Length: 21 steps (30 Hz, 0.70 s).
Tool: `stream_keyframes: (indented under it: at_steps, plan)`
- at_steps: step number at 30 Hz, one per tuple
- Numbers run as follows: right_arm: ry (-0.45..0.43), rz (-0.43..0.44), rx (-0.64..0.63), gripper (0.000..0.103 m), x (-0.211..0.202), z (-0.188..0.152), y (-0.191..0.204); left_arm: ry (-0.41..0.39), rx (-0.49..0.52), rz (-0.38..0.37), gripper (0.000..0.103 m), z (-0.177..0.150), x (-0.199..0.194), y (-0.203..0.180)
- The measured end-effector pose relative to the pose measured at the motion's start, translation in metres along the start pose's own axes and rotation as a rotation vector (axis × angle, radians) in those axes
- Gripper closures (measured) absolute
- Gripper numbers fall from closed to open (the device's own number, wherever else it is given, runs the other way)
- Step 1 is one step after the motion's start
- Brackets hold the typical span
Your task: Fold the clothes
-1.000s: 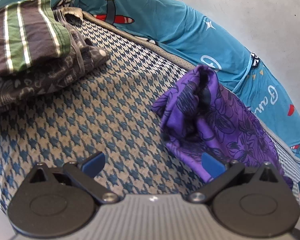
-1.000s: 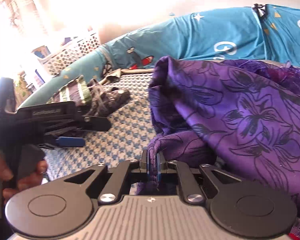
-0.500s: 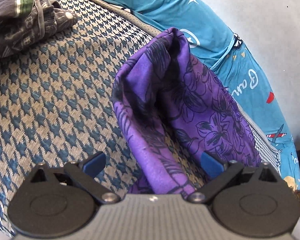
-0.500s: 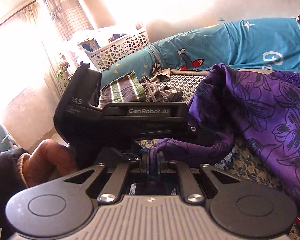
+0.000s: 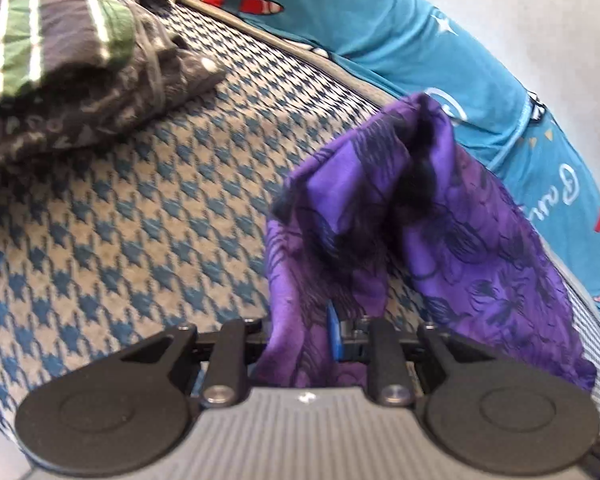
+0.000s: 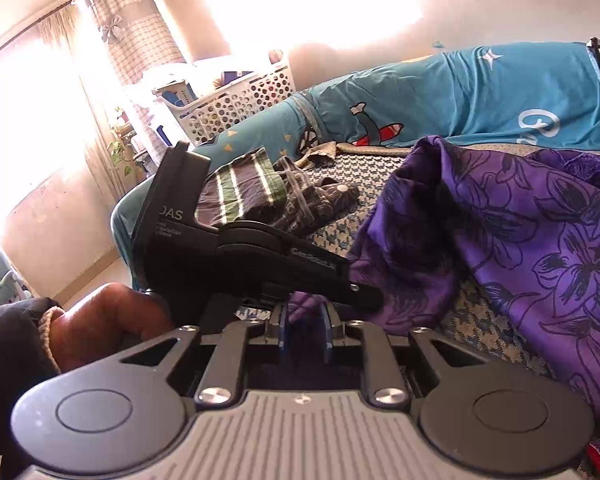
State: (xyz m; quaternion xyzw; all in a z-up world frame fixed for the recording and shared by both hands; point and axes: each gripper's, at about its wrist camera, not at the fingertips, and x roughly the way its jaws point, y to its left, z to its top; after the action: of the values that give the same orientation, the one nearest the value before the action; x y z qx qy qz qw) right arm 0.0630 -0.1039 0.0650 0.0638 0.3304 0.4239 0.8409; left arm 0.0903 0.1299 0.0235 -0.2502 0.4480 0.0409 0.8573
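Left wrist view shows our left claw (image 5: 300,340) has just snapped shut on the purple cloth (image 5: 440,220). 1 second ago its jaws were wide and the cloth lay off to the side. Now a bunched edge sits pinched between the blue pads (image 5: 333,332).

Our right claw (image 6: 304,330) has just been opening a little. Its pads stand a small way apart, and a bit of cloth lies in the gap, but the pads no longer squeeze it. We think the cloth is passing from right to left, so the left can pull the next fold.

The cloth lies on the checked bed (image 5: 140,240), partly lifted. We count 1 purple cloth, 2 claws, 1 pile (image 5: 60,60) of folded clothes in the far corner, 1 white basket (image 6: 236,108) and 1 hand (image 6: 108,324).
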Motion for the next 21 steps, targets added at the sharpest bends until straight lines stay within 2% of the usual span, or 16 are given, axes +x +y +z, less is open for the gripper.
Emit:
stream_keyframes:
  at_steps: [2,4,6,8,9,10,12,14,21]
  plan:
    - [0.011,-0.042,0.017,0.076,0.000,0.000,-0.006,-0.031,-0.043,0.055,0.083,0.008,-0.003,0.011]
    - [0.026,-0.096,0.040,0.071,-0.001,0.000,-0.013,-0.087,-0.059,0.140,0.083,0.017,-0.009,0.020]
    - [0.041,-0.166,0.046,0.067,-0.002,-0.001,-0.020,-0.179,-0.053,0.243,0.082,0.027,-0.020,0.025]
    - [0.065,-0.228,0.048,0.066,-0.006,-0.003,-0.029,-0.270,-0.058,0.352,0.072,0.035,-0.031,0.031]
    - [0.071,-0.247,0.052,0.066,-0.009,-0.004,-0.033,-0.312,-0.060,0.417,0.071,0.039,-0.036,0.034]
    - [0.076,-0.263,0.058,0.066,-0.012,-0.005,-0.038,-0.335,-0.065,0.447,0.069,0.042,-0.040,0.038]
    - [0.085,-0.286,0.065,0.066,-0.019,-0.007,-0.044,-0.350,-0.121,0.393,0.059,0.046,-0.048,0.048]
    - [0.097,-0.311,0.052,0.066,-0.025,-0.010,-0.047,-0.353,-0.165,0.335,0.044,0.048,-0.052,0.056]
    - [0.097,-0.488,-0.114,0.064,-0.043,-0.022,-0.047,-0.275,-0.127,0.233,0.040,0.039,-0.040,0.037]
